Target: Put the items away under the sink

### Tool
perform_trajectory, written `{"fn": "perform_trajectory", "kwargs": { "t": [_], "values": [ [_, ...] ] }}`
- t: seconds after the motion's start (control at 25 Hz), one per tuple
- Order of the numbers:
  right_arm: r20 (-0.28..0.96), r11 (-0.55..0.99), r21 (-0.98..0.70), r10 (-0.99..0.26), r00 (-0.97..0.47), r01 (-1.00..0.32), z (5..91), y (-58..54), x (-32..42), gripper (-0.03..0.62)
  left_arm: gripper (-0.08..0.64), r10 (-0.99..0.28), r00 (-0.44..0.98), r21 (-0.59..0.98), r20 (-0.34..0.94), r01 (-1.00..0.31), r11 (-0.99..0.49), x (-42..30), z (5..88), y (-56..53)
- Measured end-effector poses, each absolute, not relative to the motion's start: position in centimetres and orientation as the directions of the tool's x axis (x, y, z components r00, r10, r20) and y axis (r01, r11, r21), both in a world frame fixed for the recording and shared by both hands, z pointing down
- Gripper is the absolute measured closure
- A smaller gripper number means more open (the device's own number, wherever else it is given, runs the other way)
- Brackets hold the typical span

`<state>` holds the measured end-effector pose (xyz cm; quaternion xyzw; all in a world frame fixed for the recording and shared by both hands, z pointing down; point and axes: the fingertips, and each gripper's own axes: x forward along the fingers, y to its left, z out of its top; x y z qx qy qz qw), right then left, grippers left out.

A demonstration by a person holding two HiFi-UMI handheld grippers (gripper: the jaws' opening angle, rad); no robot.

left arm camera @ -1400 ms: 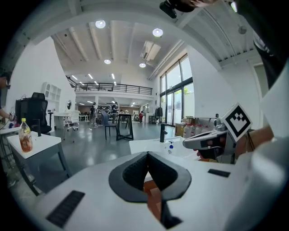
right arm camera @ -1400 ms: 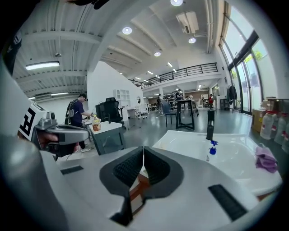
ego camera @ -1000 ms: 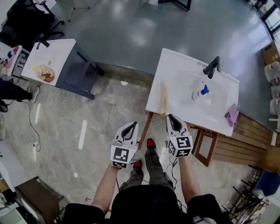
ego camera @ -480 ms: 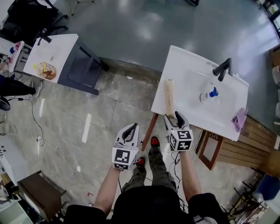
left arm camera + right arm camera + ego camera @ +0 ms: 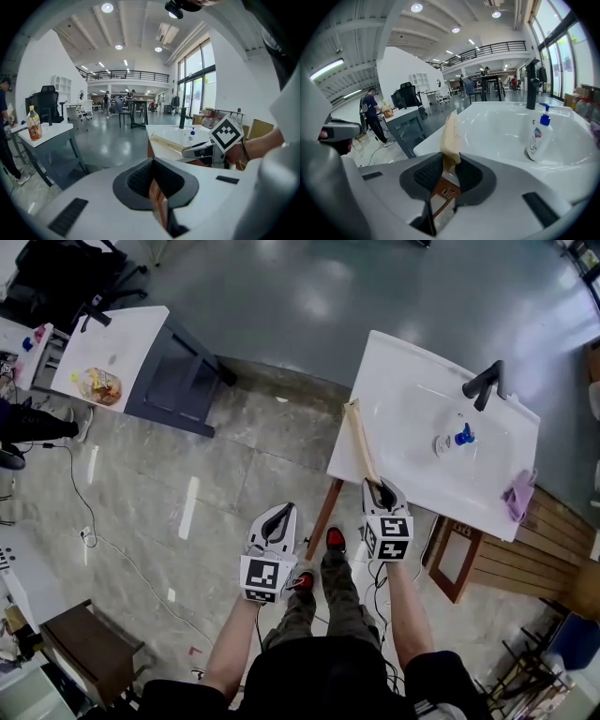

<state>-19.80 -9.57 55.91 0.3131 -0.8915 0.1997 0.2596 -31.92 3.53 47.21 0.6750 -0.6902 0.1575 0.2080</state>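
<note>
Where the stick is: the long pale flat wooden stick (image 5: 361, 439) runs along the left edge of the white sink tabletop (image 5: 398, 371).
Right hand-held gripper (image 5: 380, 491): its jaws have just been closing and now pinch the stick's near end. We think this is so we can carry it down under the sink.
Left hand-held gripper (image 5: 277, 518): closed on nothing, low beside us.
Stick's look: thin, light brown, with a rough tip.

A pale, thin board (image 5: 362, 442) lies along the left edge of the white sink (image 5: 394, 371) at centre right. Its near end is pinched in the right tool (image 5: 381, 486), whose jaws have just been closing. A blue-capped pump bottle (image 5: 452, 441) stands upright in the basin. A pink cloth (image 5: 518, 495) sits on the right corner.
</note>
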Motion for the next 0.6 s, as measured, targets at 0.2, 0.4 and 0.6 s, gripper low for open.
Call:
{"fn": "perform_trajectory", "kwargs": {
  "t": [0.2, 0.4, 0.6],
  "values": [
    [0.567, 0.728, -0.178, -0.475, -0.674, -0.662, 55.1, -9.6, -19.7, 0.518, 0.552, -0.873, -0.006, 0.055, 0.488, -0.998, 0.038, -31.9, 46.5, 3.9],
    [0.531, 0.736, -0.145, -0.507, -0.679, -0.662, 53.2, -9.6, -18.9, 0.525, 0.554, -0.883, -0.009, 0.039, 0.47, -0.999, 0.032, -31.4, 45.3, 4.3],
    [0.482, 0.738, -0.107, -0.548, -0.684, -0.667, 49.9, -9.0, -17.7, 0.526, 0.554, -0.899, 0.001, 0.022, 0.438, -1.0, 0.01, -30.4, 43.4, 4.9]
  ]
}}
